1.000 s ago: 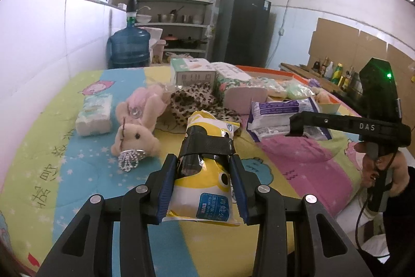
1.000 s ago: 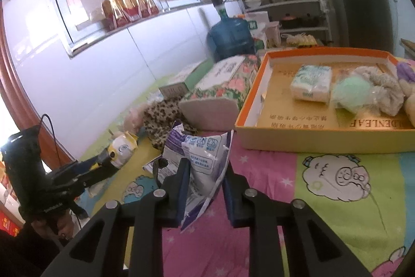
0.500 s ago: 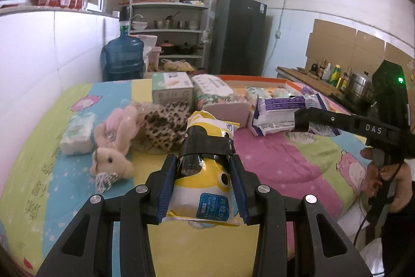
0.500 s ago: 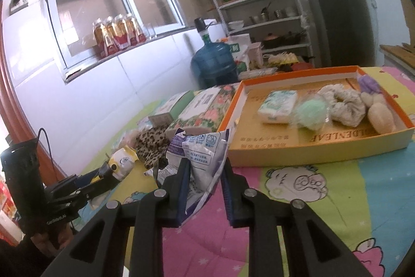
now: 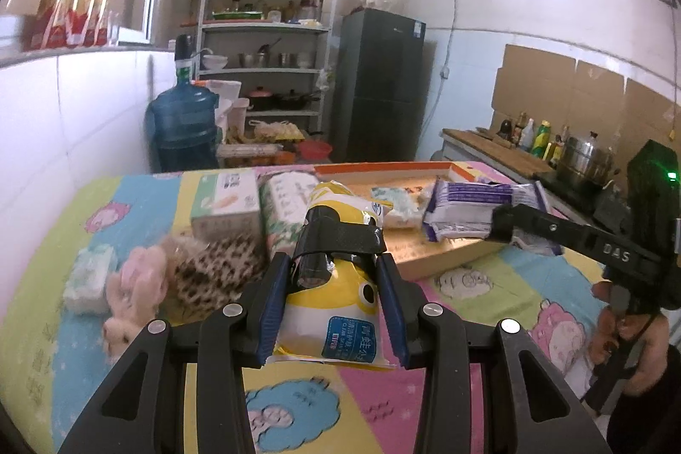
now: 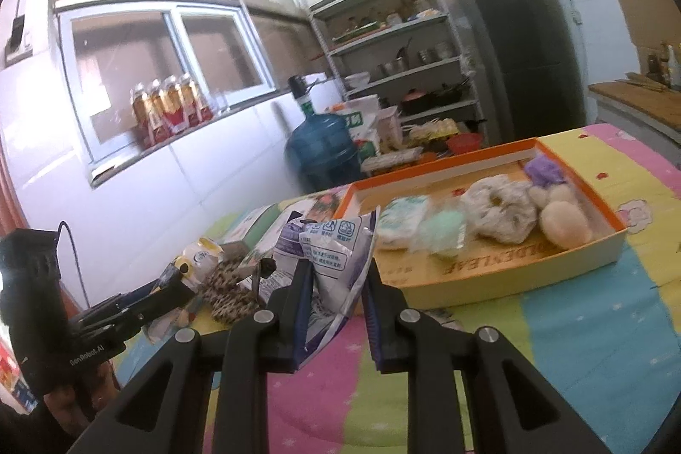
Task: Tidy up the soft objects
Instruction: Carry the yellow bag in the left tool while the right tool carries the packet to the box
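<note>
Bedsheet-covered table (image 5: 64, 326) dropping away as left gripper (image 5: 334, 305), clamping yellow pack (image 5: 336, 309), and right gripper (image 6: 334, 309), pinching purple pack (image 6: 332, 262), are rising toward orange tray (image 6: 510, 284), so both look headed for stowing

A yellow and white packet (image 5: 336, 309) with a black band is showing between blue pads (image 5: 271, 309), and a purple and white packet (image 6: 332, 262) is catching the light. A leopard-print cloth (image 5: 213, 275) is lying on the pastel cartoon-patterned sheet (image 5: 468, 284), beside a pink plush toy (image 5: 132, 288), and an orange-rimmed tray (image 6: 604, 215) is sitting behind.
</note>
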Motion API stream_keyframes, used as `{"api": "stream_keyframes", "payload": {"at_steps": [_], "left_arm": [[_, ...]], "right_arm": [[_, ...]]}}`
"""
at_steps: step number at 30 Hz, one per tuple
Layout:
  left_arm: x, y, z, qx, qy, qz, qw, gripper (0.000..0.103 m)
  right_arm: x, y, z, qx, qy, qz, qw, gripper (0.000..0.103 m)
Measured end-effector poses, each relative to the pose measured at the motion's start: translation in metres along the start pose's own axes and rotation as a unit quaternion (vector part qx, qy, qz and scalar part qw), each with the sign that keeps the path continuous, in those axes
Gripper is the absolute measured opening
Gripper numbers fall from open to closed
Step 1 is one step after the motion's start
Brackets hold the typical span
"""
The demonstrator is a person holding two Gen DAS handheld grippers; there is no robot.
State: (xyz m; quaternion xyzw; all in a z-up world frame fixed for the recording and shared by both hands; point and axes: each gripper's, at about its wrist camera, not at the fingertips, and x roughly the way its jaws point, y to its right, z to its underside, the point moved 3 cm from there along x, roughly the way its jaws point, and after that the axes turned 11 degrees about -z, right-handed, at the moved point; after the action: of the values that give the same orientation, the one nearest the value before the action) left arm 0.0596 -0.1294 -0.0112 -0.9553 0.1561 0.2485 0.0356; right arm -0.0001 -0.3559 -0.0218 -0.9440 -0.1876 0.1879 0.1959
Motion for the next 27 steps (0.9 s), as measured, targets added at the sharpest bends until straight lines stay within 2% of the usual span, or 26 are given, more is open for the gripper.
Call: {"api": "stream_keyframes", "payload": {"at_steps": [17, 27], "left_arm": [[0.034, 0.059, -0.051, -0.013, 0.007, 0.007, 0.9999, 0.042], [0.056, 0.08, -0.059, -0.035, 0.0, 0.006, 0.9994, 0.042]], "right_arm": [[-0.024, 0.037, -0.03, 0.015, 0.051, 0.029, 0.998, 0.023], [-0.031, 0.047, -0.055, 0.007, 0.073, 0.036, 0.997, 0.023]]}}
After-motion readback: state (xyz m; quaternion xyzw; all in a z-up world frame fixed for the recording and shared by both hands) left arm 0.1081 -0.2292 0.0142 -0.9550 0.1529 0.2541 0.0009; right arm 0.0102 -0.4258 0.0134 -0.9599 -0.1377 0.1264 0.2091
